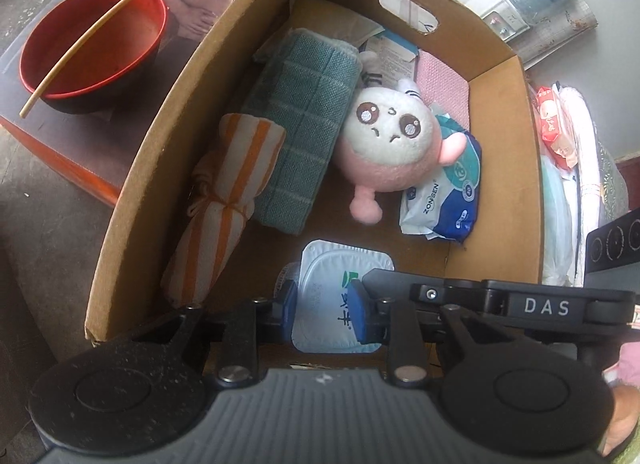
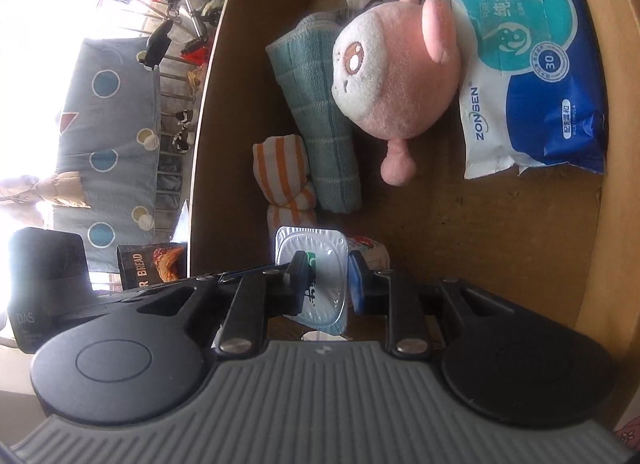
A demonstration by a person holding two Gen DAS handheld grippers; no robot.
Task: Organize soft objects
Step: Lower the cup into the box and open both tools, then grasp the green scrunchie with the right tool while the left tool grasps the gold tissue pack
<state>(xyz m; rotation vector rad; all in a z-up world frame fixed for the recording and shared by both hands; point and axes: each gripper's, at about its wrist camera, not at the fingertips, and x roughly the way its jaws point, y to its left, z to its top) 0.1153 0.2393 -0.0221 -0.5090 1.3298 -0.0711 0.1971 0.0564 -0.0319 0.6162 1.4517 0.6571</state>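
Observation:
A cardboard box (image 1: pixel 132 184) holds a green checked towel (image 1: pixel 304 120), an orange-striped cloth roll (image 1: pixel 224 200), a pink and white plush toy (image 1: pixel 396 144) and a blue wet-wipes pack (image 1: pixel 448 200). Both grippers are at the box's near end, on a white foil-lidded cup (image 1: pixel 332 300). My left gripper (image 1: pixel 324 308) has its blue pads against the cup's sides. My right gripper (image 2: pixel 326 284) also closes on the cup (image 2: pixel 324 264), gripping its rim. The towel (image 2: pixel 320 112), cloth roll (image 2: pixel 284 184), plush (image 2: pixel 392 76) and wipes (image 2: pixel 532 76) show beyond it.
A red bowl (image 1: pixel 92 44) with a chopstick across it sits on a printed carton left of the box. Plastic bags (image 1: pixel 560 136) lie right of the box. A bread package (image 2: pixel 152 264) and a patterned sheet (image 2: pixel 108 124) are outside the box's left wall.

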